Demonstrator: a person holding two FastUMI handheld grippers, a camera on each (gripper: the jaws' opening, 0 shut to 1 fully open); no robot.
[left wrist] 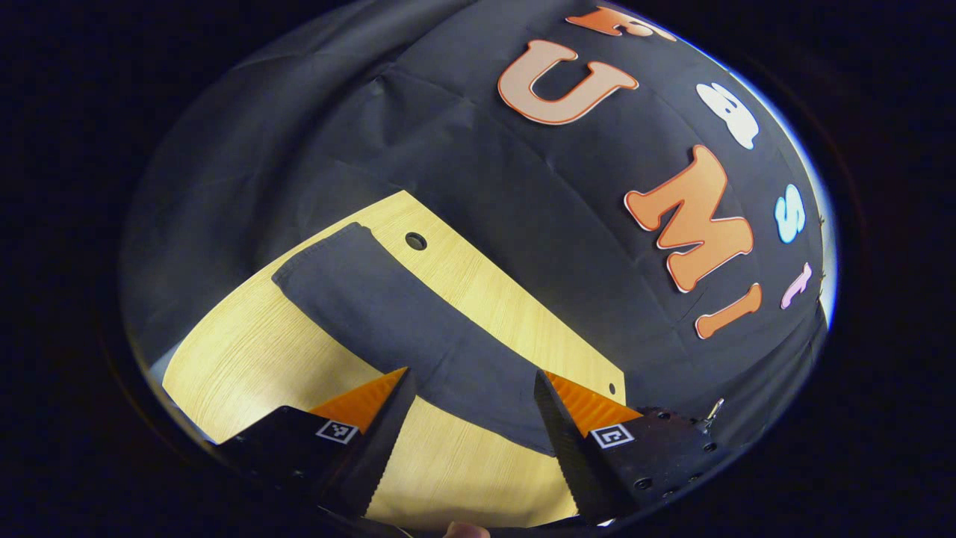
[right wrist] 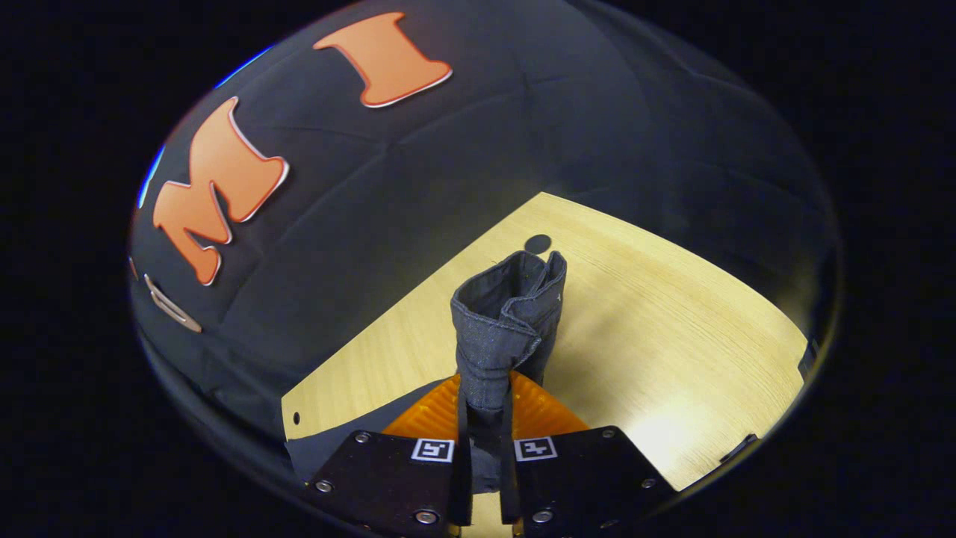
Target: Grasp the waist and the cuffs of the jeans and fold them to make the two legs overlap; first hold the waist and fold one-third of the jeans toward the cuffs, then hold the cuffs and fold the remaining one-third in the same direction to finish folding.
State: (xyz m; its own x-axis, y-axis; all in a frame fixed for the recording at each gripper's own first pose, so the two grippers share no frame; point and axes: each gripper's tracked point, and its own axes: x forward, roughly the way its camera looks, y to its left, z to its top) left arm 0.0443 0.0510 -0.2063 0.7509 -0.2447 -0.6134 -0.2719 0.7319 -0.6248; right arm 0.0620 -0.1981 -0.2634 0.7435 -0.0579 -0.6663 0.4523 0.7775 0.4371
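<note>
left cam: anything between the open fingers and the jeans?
No. In the left gripper view, the left hand-held gripper hangs open above the jeans; nothing lies between, with jeans and bare table showing through the gap.

the jeans point(left wrist: 388, 314) are showing as dark matt denim cloth, lying smooth and flat in the left gripper view; in the right gripper view the bunched jeans point(right wrist: 508, 314) are showing a fine woven grain and stitched hems. the table point(left wrist: 261, 351) is looking like pale wood-grain laminate, smooth, and is catching a soft sheen point(right wrist: 672, 433). the booth wall point(left wrist: 478, 172) is hanging as matt, creased black cloth.
</note>
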